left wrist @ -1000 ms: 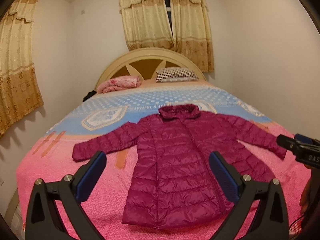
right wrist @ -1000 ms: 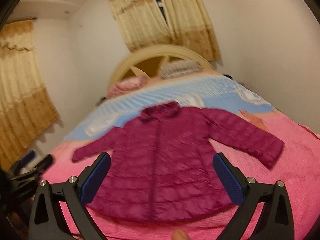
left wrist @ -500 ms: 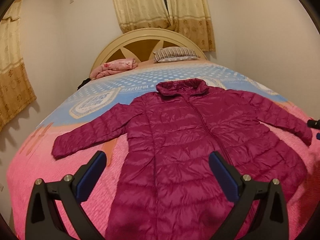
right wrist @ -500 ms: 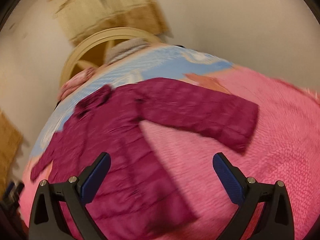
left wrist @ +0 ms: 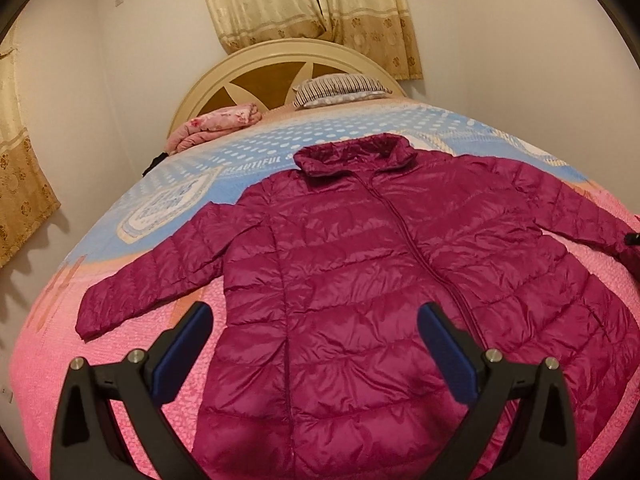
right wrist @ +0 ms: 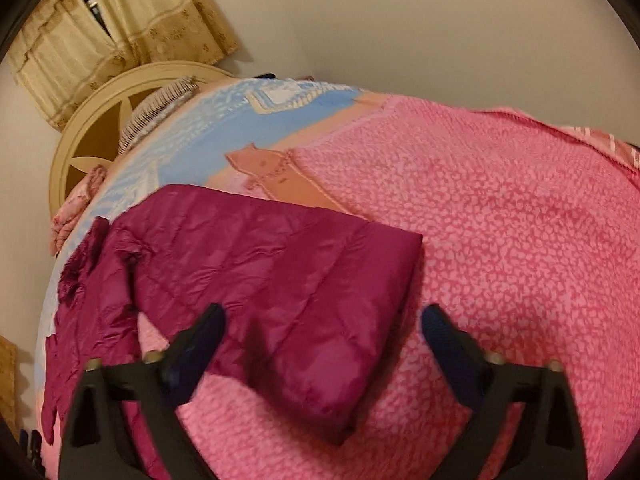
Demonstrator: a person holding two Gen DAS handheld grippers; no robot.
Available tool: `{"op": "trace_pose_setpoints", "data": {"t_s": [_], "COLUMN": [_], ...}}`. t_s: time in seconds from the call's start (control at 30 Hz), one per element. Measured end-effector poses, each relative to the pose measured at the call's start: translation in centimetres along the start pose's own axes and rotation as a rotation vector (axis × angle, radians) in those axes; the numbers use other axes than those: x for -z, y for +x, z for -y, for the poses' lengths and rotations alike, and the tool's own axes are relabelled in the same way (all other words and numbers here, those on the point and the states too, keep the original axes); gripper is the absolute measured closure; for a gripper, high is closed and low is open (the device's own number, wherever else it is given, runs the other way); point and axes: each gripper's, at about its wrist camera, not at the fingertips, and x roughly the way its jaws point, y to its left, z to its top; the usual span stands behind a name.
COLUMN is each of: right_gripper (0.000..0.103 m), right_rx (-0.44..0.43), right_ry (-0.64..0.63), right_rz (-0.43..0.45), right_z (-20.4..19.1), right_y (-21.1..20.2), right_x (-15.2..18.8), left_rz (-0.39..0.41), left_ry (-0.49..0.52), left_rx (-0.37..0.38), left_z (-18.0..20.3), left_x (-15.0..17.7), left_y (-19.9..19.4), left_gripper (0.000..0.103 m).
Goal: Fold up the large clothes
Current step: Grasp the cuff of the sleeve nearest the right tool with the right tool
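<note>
A magenta quilted puffer coat [left wrist: 360, 272] lies flat, front up, on the bed, collar toward the headboard, both sleeves spread out. My left gripper [left wrist: 314, 340] is open and empty, hovering over the coat's lower left part. In the right wrist view the coat's right sleeve [right wrist: 288, 280] lies across the pink cover, its cuff end between my fingers. My right gripper [right wrist: 320, 332] is open and empty just above that cuff.
The bed [left wrist: 48, 360] has a pink and blue cover [right wrist: 500, 240]. A striped pillow [left wrist: 340, 88] and a folded pink blanket [left wrist: 216, 126] lie by the cream headboard [left wrist: 280, 60]. Walls stand close on both sides; curtains [left wrist: 316, 4] hang behind.
Both grippers have moved forward and down toward the coat. The right gripper has swung to the right sleeve and now hovers over its cuff. Both stay open.
</note>
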Motion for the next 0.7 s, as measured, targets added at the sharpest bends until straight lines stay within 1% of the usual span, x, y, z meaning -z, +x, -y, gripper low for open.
{"op": "trace_pose_setpoints", "data": {"t_s": [0.03,0.07,0.1,0.13,0.17,0.23,0.3,0.33,0.37,0.47,0.57,0.7], "right_gripper": [0.036,0.041,0.059,0.071,0.073,0.081,0.082,0.083,0.083,0.085,0.086,0.086], "right_rx": [0.005,0.007,-0.015,-0.04,-0.06,-0.071,-0.055,-0.048,-0.04,-0.025,-0.028,-0.042], "right_ry": [-0.021,-0.049,-0.06,-0.051,-0.027,-0.015,-0.037,-0.049,-0.062,-0.114,-0.185,-0.286], "right_rz": [-0.001,0.018,0.017,0.01,0.009,0.018,0.044,0.055,0.068,0.125,0.196,0.287], "right_z": [-0.1,-0.3,-0.4,-0.1,0.4,0.7,0.5,0.2,-0.2,-2.0,-4.9,-9.1], "right_y": [0.3,0.2,0.2,0.3,0.2,0.0,-0.7,-1.1,-1.5,-3.3,-5.9,-9.3], "right_x": [0.1,0.2,0.1,-0.1,-0.5,-1.2,-2.3,-2.8,-3.4,-5.3,-7.2,-8.5], "left_rz": [-0.006,-0.012,-0.018,-0.023,-0.026,-0.024,-0.016,-0.016,-0.012,-0.006,-0.008,-0.007], "left_ry": [0.004,0.008,0.011,0.013,0.013,0.008,-0.002,-0.019,-0.024,-0.038,-0.047,-0.06], "left_rx": [0.001,0.0,0.001,0.002,0.002,-0.001,-0.002,-0.021,-0.022,-0.024,-0.026,-0.026], "left_z": [0.1,0.2,0.3,0.2,0.2,0.0,-0.4,-0.6,-0.8,-1.3,-1.8,-2.5], "left_x": [0.0,0.1,0.1,0.2,0.1,0.0,-0.1,-0.2,-0.3,-0.3,-0.3,-0.2], "left_y": [0.2,0.4,0.5,0.6,0.6,0.6,0.3,0.2,0.0,-0.3,-0.4,-0.5], "left_gripper": [0.0,0.0,0.0,0.0,0.0,0.0,0.0,0.0,0.0,0.0,0.0,0.0]}}
